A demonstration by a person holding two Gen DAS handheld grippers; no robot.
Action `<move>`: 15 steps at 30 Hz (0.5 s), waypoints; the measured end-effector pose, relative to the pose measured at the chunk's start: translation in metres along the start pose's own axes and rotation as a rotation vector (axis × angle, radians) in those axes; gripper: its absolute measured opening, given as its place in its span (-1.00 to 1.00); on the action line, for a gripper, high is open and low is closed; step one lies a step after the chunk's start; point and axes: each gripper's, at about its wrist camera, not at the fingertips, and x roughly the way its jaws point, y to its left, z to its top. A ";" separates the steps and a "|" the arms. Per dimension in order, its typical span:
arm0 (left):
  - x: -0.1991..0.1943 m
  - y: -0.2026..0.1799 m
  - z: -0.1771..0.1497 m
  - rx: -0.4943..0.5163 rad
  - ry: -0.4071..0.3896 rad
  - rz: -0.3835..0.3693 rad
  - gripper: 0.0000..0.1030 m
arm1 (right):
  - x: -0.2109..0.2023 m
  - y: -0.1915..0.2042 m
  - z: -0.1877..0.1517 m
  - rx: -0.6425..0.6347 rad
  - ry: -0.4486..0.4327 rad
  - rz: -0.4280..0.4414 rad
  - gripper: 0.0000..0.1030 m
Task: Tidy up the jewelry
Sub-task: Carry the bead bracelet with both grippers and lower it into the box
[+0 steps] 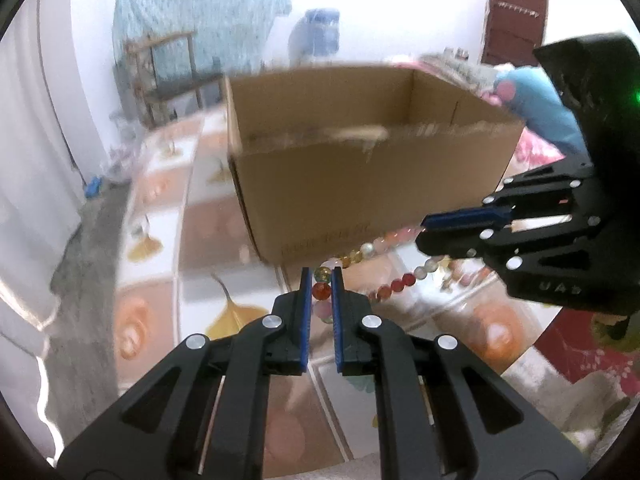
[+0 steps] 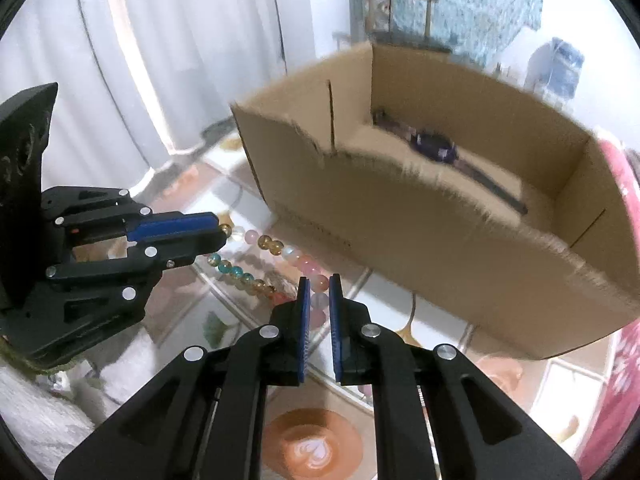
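Just in front of the cardboard box (image 2: 440, 232), on its near side, I have the beaded bracelet (image 2: 276, 246) strung between both grippers: the left gripper (image 1: 321, 280) is clamped on a bead at one end and the right gripper (image 2: 318, 286) is clamped on a pink bead at the other, both sets of jaws nearly closed around the beads. The loop hangs between them above the patterned worktop (image 1: 160, 280), below the box's torn front rim. Inside the box, towards its far wall, a dark watch (image 2: 436, 148) already lies on the floor. To do this step well, I judge I should raise both hands together at the same pace so the cord is not stretched, carry the bracelet clear over the ragged front edge, and lower it beside the watch rather than on it. I would release only once the beads rest on the box floor, one side first.
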 end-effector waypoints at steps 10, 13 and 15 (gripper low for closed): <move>-0.068 -0.010 0.067 0.126 -0.269 0.043 -0.84 | -0.079 0.006 0.043 -0.070 -0.237 -0.049 -0.82; -0.072 -0.009 0.094 0.168 -0.325 0.046 -0.84 | -0.094 0.000 0.068 -0.110 -0.289 -0.082 -0.82; -0.060 -0.003 0.112 0.174 -0.311 0.018 -0.84 | -0.092 -0.014 0.090 -0.119 -0.285 -0.078 -0.82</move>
